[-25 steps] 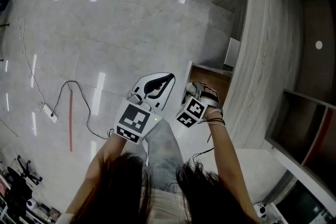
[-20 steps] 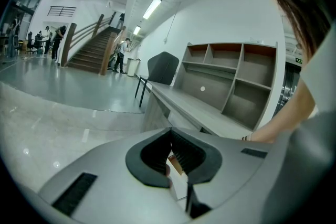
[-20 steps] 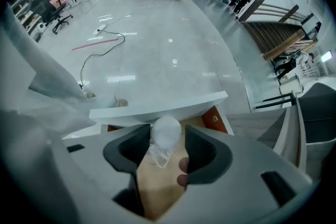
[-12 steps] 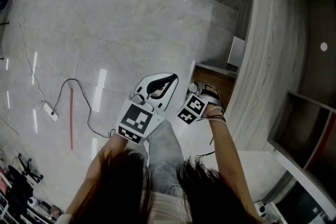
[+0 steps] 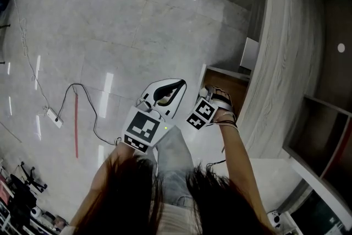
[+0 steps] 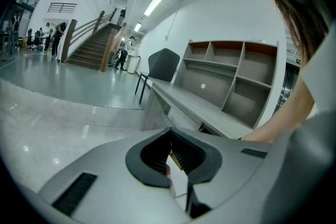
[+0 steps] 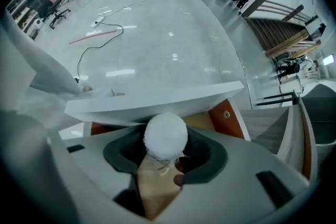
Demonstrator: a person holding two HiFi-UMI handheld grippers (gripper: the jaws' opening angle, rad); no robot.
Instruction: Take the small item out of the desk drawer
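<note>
A small white fluffy ball (image 7: 166,134) sits between the jaws of my right gripper (image 7: 167,150), which is shut on it just above the open desk drawer (image 7: 157,100). The drawer's wood-coloured inside shows beneath the ball. In the head view the right gripper (image 5: 205,93) hangs over the drawer's (image 5: 200,75) front edge, and the ball is hidden there. My left gripper (image 5: 177,85) is just left of the drawer, shut with nothing in it. In the left gripper view its fingertips (image 6: 169,132) meet.
The long grey wooden desk (image 5: 280,52) runs along the right, with open shelves (image 6: 231,76) above it and a dark chair (image 6: 160,65) at its far end. On the glossy floor to the left lie a black cable (image 5: 82,102), a power strip (image 5: 52,117) and a red strip (image 5: 75,132).
Almost nothing: the head view has drifted a little, and both grippers keep their places by the drawer.
</note>
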